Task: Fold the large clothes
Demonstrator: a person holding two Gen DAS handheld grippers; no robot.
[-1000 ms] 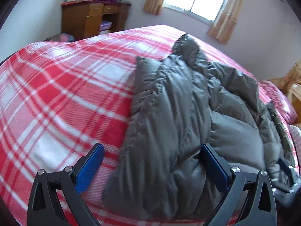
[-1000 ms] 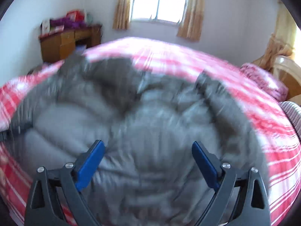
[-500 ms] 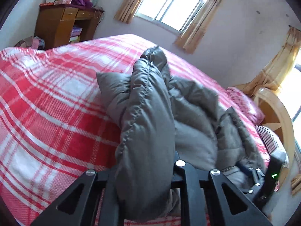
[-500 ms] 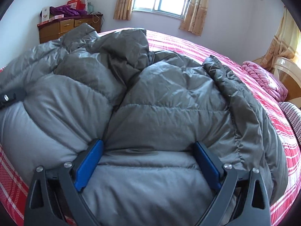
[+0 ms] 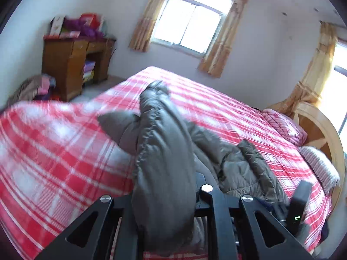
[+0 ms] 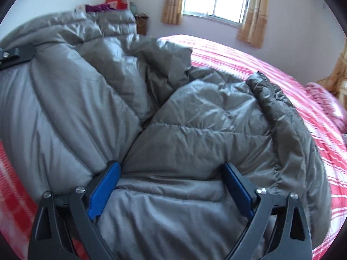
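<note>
A grey padded jacket [image 5: 164,151] lies crumpled on the red-and-white plaid bed [image 5: 54,151]. My left gripper [image 5: 164,197] is shut on a thick fold of the jacket's near edge and holds it lifted off the bed; the fold hides its pads. In the right wrist view the jacket [image 6: 195,134] fills most of the picture, raised on its left side, where the left gripper [image 6: 17,54] shows at the frame's edge. My right gripper [image 6: 171,171] is open, its blue pads [image 6: 104,184] wide apart and resting on the jacket's near hem, fabric bulging between them.
A wooden desk [image 5: 71,65] piled with things stands by the far wall, clothes heaped on the floor [image 5: 36,86] beside it. A curtained window [image 5: 190,28] is behind the bed. A pink pillow [image 5: 284,127] and a wooden headboard [image 5: 321,134] are at the right.
My left gripper went from open around the jacket's edge to shut on it, then rose, pulling the fold up. My right gripper stayed open and shifted across the jacket.
</note>
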